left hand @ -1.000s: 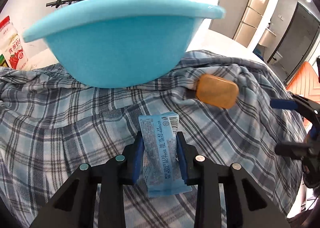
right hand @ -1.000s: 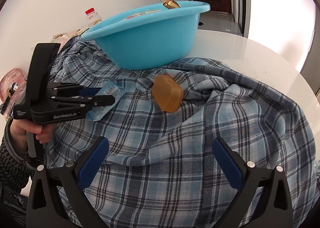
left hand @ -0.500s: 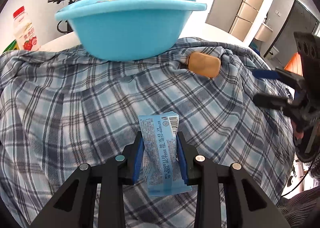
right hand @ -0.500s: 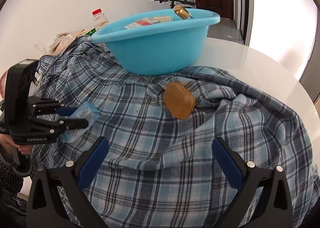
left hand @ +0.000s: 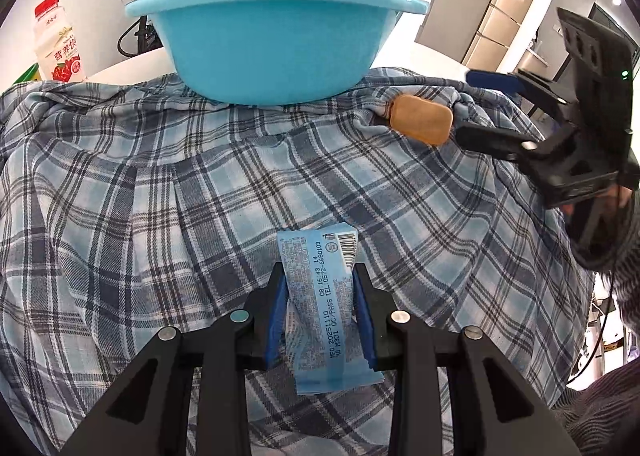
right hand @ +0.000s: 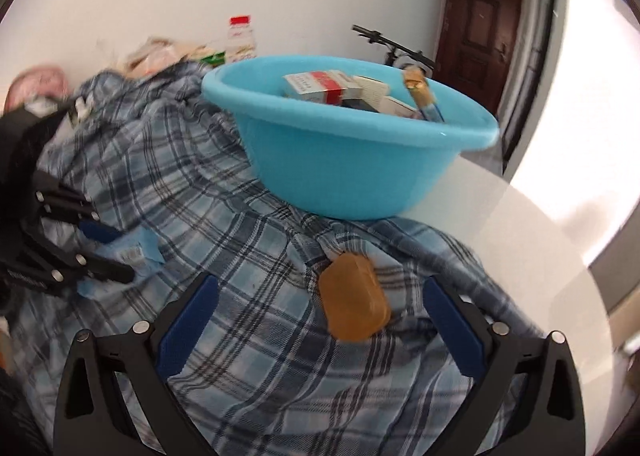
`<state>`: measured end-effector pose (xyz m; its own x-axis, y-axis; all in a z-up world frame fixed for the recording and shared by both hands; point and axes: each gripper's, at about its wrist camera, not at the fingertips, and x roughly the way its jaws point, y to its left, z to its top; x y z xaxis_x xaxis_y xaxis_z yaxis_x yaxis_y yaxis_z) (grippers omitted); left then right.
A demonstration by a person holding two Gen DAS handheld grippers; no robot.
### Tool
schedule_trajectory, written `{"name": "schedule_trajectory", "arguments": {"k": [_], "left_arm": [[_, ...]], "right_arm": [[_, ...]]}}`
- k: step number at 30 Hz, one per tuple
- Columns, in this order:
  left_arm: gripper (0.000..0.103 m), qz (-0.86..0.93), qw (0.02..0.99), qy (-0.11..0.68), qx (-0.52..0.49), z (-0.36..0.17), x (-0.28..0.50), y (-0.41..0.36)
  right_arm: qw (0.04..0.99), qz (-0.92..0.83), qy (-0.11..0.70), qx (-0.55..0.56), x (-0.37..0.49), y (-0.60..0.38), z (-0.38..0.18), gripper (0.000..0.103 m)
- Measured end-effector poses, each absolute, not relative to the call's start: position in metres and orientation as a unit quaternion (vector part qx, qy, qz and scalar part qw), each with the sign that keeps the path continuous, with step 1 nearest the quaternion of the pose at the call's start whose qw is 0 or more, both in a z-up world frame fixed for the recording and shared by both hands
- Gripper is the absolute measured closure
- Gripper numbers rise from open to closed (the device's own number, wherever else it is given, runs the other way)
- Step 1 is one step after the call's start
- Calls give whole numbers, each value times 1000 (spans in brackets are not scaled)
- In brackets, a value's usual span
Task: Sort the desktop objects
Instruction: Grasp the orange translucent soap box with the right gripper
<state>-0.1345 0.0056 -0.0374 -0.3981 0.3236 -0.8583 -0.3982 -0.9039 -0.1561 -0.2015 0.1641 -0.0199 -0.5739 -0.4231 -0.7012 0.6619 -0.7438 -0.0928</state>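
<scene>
Left tongs (left hand: 319, 298) clamped tight, right tongs (right hand: 320, 320) spread wide

Taking the basin (left hand: 272, 52) as the mark: the left gripper (left hand: 319, 312) with its clamped packet (left hand: 322, 308) has drawn back from it, so the basin now sits farther off and smaller in the left view where a second ago it loomed close. The right gripper (right hand: 320, 320) has swung in toward the basin and rolled, its open fingers now standing either side of the soap (right hand: 354, 308), which a second ago lay well ahead of them. In the left view it has come in from the edge to reach the soap just right of the basin.
</scene>
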Motion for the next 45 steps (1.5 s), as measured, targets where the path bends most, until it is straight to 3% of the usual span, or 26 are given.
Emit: {"name": "schedule_trajectory", "arguments": {"k": [7,11,13,15,23,34,40,45], "left_arm": [[70,836,212,24,-506,-40,-139,-2],[70,835,218,23,-506,-40,-141,-2],[70,834,221,24,-505,-40,-141,-2],[70,834,220,23,-506,-41,-141,-2],[70,834,221,24,-505,-38,-134,-1],[70,831,241,40,-499,-32,-118,16],[70,832,224,39,-505,-34,-114,8],[70,827,214,46,-517,-46,-114,9]], "right_arm": [[329,-839,254,351,-215,148,-40,30],[318,-834,259,368,-226,148,-50,40],[304,-831,269,379,-230,148,-56,55],[291,-829,277,390,-235,149,-62,61],[315,-830,178,424,-221,170,-42,61],[400,-798,151,425,-157,146,-41,61],[384,-799,111,449,-165,141,-70,61],[373,-806,131,441,-164,141,-74,60]]}}
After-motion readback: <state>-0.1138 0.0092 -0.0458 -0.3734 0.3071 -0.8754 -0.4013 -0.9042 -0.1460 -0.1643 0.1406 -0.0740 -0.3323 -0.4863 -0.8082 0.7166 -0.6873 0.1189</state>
